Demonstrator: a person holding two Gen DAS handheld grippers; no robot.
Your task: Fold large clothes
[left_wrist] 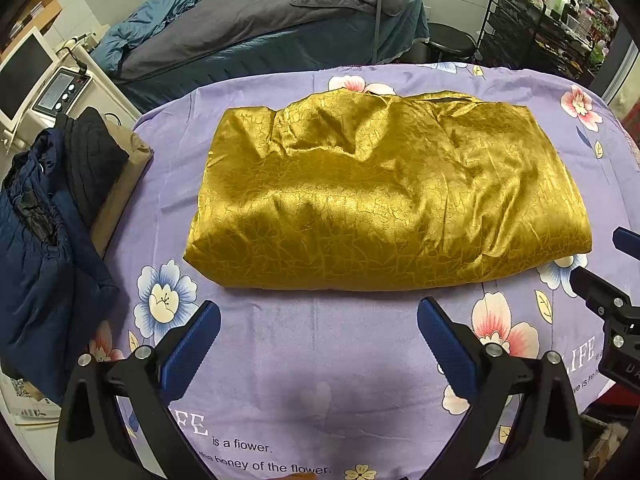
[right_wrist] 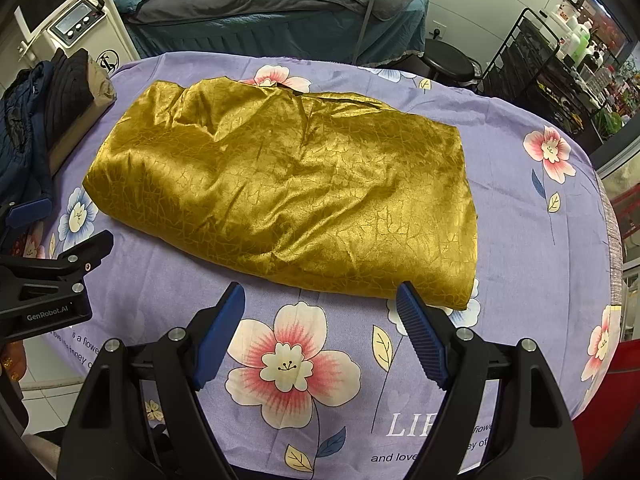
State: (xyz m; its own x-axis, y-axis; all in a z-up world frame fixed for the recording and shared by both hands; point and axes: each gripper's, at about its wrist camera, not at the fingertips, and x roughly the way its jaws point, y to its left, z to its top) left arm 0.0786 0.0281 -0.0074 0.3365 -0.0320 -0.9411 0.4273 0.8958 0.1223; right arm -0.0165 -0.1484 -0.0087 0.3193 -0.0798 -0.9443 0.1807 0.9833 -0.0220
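A shiny gold garment lies folded into a thick rectangle in the middle of the table, also in the right wrist view as the gold garment. My left gripper hovers open over the cloth just in front of the garment's near edge, nothing between its blue pads. My right gripper is open too, close to the garment's near right corner, its right pad just short of the fabric. Each gripper shows at the other view's edge: the right gripper and the left gripper.
A purple flowered cloth covers the table. A pile of dark blue and black clothes sits at the left edge. Behind stand a treatment bed, a black stool, a machine with a screen and a black shelf cart.
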